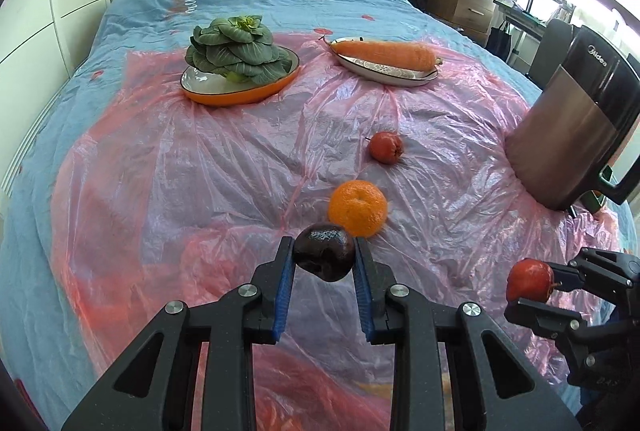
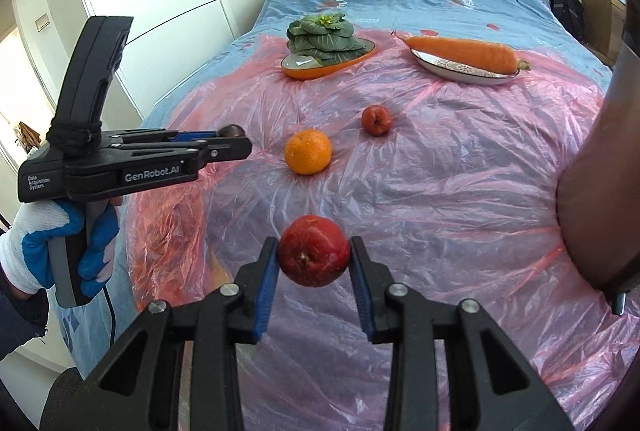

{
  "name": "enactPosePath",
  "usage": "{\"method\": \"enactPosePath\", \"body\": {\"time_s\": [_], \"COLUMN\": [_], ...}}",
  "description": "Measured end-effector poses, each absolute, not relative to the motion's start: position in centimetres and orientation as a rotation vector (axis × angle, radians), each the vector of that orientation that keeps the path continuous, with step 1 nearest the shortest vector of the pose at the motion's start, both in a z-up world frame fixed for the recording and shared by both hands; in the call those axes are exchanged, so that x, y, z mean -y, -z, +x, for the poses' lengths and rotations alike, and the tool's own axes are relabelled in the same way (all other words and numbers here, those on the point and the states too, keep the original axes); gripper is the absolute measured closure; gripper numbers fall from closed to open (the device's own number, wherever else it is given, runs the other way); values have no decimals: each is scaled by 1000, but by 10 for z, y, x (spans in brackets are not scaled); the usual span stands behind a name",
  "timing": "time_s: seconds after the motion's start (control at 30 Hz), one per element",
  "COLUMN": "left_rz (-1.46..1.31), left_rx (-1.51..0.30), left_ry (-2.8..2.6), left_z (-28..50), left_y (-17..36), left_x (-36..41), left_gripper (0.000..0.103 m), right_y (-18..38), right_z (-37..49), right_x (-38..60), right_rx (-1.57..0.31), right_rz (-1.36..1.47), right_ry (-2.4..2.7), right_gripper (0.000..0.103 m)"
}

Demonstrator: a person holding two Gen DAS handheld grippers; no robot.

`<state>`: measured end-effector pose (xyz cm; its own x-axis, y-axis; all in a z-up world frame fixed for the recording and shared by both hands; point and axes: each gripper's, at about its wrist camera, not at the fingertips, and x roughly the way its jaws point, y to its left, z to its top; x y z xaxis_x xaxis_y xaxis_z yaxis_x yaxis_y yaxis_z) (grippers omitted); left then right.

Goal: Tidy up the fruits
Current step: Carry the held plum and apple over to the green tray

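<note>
My left gripper (image 1: 324,255) is shut on a dark purple fruit (image 1: 323,258) and holds it above the pink plastic sheet (image 1: 200,171). It also shows in the right wrist view (image 2: 234,135) at the left. My right gripper (image 2: 314,255) is shut on a red apple (image 2: 314,251), held above the sheet; it shows in the left wrist view (image 1: 530,281) at the lower right. An orange (image 1: 358,207) (image 2: 308,151) and a small red fruit (image 1: 386,147) (image 2: 376,119) lie on the sheet just beyond the grippers.
An orange dish (image 1: 224,95) with a green leafy vegetable (image 1: 234,45) and a white dish (image 1: 384,71) with a carrot (image 1: 386,53) sit farther back. A dark Midea appliance (image 1: 580,119) stands at the right. A wardrobe is left of the bed.
</note>
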<state>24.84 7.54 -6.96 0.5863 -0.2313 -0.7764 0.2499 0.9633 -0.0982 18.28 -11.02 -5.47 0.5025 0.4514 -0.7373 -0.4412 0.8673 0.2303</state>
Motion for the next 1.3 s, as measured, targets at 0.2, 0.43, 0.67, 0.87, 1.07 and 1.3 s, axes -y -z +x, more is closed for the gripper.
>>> {"method": "enactPosePath", "body": {"time_s": [0.2,0.43,0.67,0.87,1.07,1.3], "left_rz": [-10,-48,-56,-46,-37,0], "left_rx": [-906,-914,-889,-887,-889,-892], "left_ry": [296,349,450,547,649,767], "left_z": [214,173,140,119,105,107], "left_y": [60,50,27,13,1,-8], "left_x": [-71,-53,-9,37,87,161], "left_gripper": [79,79,79,79,79,79], "right_y": [44,37,34,29,28,29], "right_z": [162,138,114,98,87,84], "right_x": [141,179,222,266,314,373], "right_rx": [-895,-900,-903,-886,-870,-845], "right_rz": [35,53,76,102,138,188], "right_ry": [-488,-427,-364,-295,-216,-117], "right_gripper": [68,68,68,68,68,68]}}
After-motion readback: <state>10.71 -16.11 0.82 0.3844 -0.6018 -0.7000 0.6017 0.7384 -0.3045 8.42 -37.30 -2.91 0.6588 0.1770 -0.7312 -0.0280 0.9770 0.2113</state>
